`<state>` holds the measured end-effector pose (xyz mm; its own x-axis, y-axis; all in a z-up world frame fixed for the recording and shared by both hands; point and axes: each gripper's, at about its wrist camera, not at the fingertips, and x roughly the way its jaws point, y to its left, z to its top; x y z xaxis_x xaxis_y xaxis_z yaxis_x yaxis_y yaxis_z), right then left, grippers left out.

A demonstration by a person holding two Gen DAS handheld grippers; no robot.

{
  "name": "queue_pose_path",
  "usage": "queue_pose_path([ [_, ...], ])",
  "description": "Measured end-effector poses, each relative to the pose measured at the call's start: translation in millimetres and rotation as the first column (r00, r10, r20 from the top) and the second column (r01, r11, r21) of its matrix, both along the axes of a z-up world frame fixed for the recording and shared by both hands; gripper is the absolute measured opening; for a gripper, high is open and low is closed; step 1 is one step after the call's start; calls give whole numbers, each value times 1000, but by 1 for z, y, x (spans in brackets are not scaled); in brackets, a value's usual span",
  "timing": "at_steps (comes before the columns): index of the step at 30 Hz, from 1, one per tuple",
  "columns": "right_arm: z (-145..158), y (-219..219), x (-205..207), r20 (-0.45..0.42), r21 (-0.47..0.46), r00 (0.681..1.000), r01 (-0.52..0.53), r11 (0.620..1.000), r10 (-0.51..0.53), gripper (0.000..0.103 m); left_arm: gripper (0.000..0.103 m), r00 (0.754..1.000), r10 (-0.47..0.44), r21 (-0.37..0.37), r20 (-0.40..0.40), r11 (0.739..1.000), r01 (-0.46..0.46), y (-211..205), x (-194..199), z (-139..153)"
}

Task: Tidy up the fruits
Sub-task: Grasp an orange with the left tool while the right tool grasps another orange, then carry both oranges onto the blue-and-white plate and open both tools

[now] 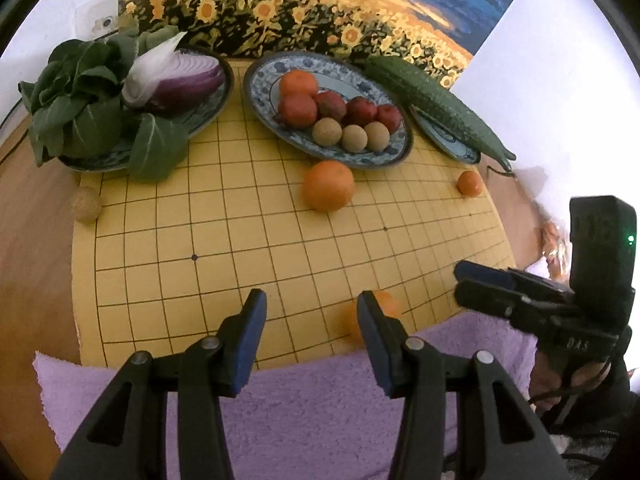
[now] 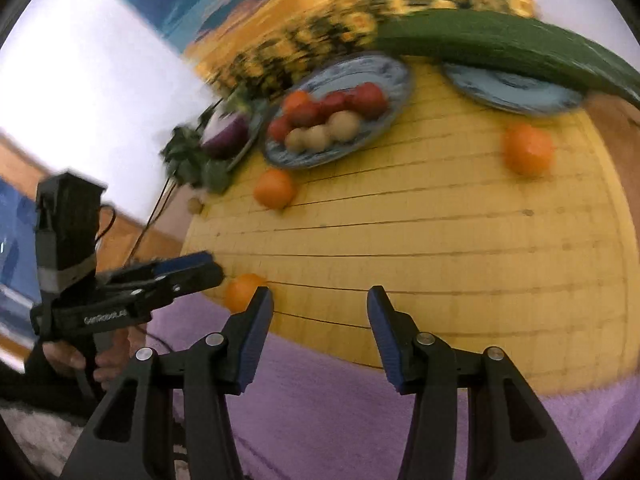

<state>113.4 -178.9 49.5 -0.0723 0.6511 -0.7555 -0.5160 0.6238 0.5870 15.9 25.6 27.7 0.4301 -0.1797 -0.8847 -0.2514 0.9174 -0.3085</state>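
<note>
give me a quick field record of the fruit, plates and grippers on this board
surface: yellow grid board
fruit plate: orange, red and tan fruits
loose oranges: one mid-board, one small by the right edge, one at the near edge
loose tan fruit: off the board, left
left gripper: open, empty
right gripper: open, empty

Little is legible from where I hang. My right gripper (image 1: 460, 284) carries pale letters "DAS" on its body. My left gripper (image 2: 214, 268) bears white lettering behind its jaws, too blurred to read.
</note>
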Motion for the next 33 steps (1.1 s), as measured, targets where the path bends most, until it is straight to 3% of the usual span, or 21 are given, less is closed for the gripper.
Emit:
queue_pose_path([
  [7,7,57,-25,96,-26,974,-206,978,207,50,50,999,-26,-22,44,999,27,12,3,0],
  [10,-1,74,-32,102,-65,960,-254,965,260,37,49,998,-25,-44,52,999,28,14,4,-2],
  [11,-2,75,-32,100,-63,960,-255,965,260,37,49,998,-25,-47,54,999,28,15,5,-2],
  [15,1,68,-27,107,-69,967,-226,972,232,37,50,998,-8,-43,64,999,11,20,16,-2],
  [18,0,56,-14,83,-52,983,-161,986,165,37,59,998,1,-47,67,999,2,22,28,-7],
  [24,9,25,9,80,-37,995,-52,998,55,37,59,998,-2,-30,60,1000,3,20,54,-15],
  [26,10,14,14,75,-32,997,-19,999,22,37,58,998,4,-16,70,1000,-3,19,57,-16],
  [29,7,6,19,58,-24,998,11,1000,-9,37,45,994,-23,15,104,1000,21,11,59,-15],
  [30,5,3,21,53,-22,998,18,1000,-17,37,36,992,-47,24,115,999,45,5,60,-15],
  [33,4,-5,25,69,-21,997,19,1000,-18,37,33,988,-110,119,107,988,97,-15,63,-13],
])
